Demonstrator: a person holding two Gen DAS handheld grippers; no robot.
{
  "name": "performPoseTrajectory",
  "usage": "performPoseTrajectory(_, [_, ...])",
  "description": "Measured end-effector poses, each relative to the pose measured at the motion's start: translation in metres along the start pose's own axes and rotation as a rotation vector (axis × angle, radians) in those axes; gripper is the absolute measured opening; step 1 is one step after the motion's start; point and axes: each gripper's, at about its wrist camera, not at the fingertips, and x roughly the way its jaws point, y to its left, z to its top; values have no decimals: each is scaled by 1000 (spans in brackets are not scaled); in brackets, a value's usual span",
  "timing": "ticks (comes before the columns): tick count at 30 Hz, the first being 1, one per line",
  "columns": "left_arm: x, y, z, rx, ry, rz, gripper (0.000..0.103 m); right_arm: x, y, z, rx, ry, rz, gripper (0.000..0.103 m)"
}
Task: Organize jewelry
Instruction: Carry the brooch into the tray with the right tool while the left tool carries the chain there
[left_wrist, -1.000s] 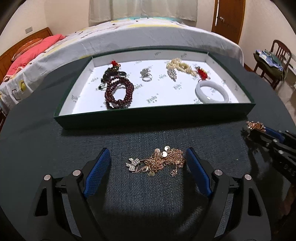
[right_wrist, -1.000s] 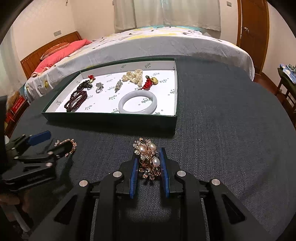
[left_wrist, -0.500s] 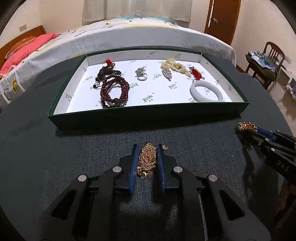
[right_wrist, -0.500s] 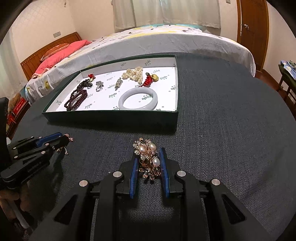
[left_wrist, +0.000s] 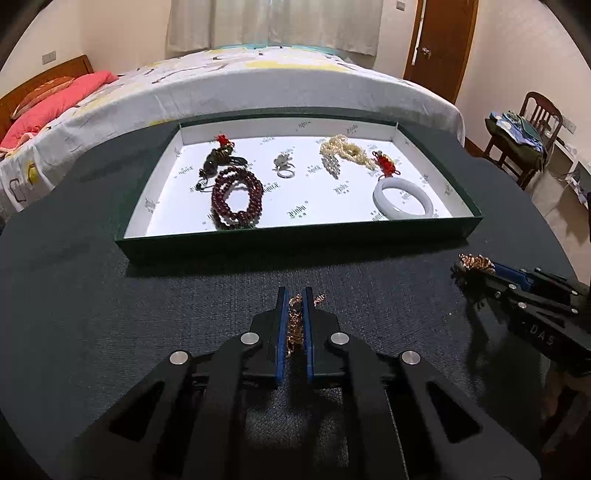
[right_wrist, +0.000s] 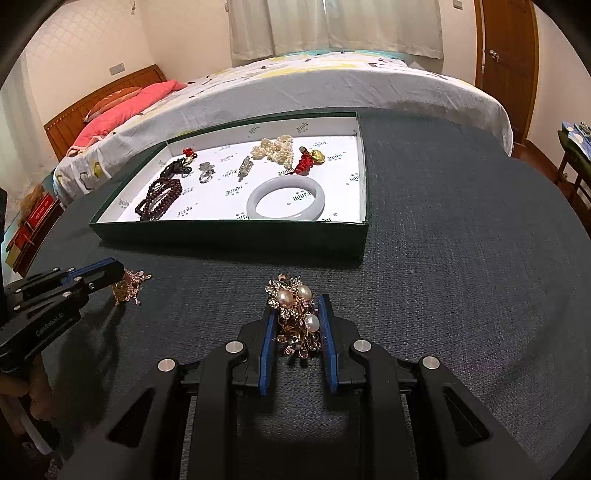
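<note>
Two handheld grippers are seen over a round desk (right_wrist: 461, 258) covered in dark blue-grey cloth. The left gripper (left_wrist: 294, 301) has its jaws closed narrowly on one gold chain necklace (left_wrist: 295, 325), bunched between the blue pads just above the cloth. The right gripper (right_wrist: 297, 308) has its jaws clamped on one gold brooch (right_wrist: 295, 314) set with three pearls and clear stones.

One shallow green tray (right_wrist: 229, 236) with a white printed lining is placed on the desk beyond both grippers. Six pieces can be counted in it: one dark red bead bracelet (left_wrist: 236, 197), one dark pendant with a red knot (left_wrist: 219, 157), one silver ring (left_wrist: 284, 166), one pale pearl strand (left_wrist: 343, 149), one red-tasselled gold charm (right_wrist: 310, 158), and one white jade bangle (left_wrist: 402, 199). A bed (left_wrist: 258, 77) with one pink pillow is seen behind the desk.
</note>
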Motion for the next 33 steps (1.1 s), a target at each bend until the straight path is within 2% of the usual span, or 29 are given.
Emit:
performPoseTrajectory(18, [-41, 1, 23, -6, -113, -10, 8, -21, 11, 12, -14, -56, 20, 23])
performPoseTrajectory(33, [-59, 1, 40, 1, -169, -9, 8, -39, 30, 33, -31, -114, 53, 23])
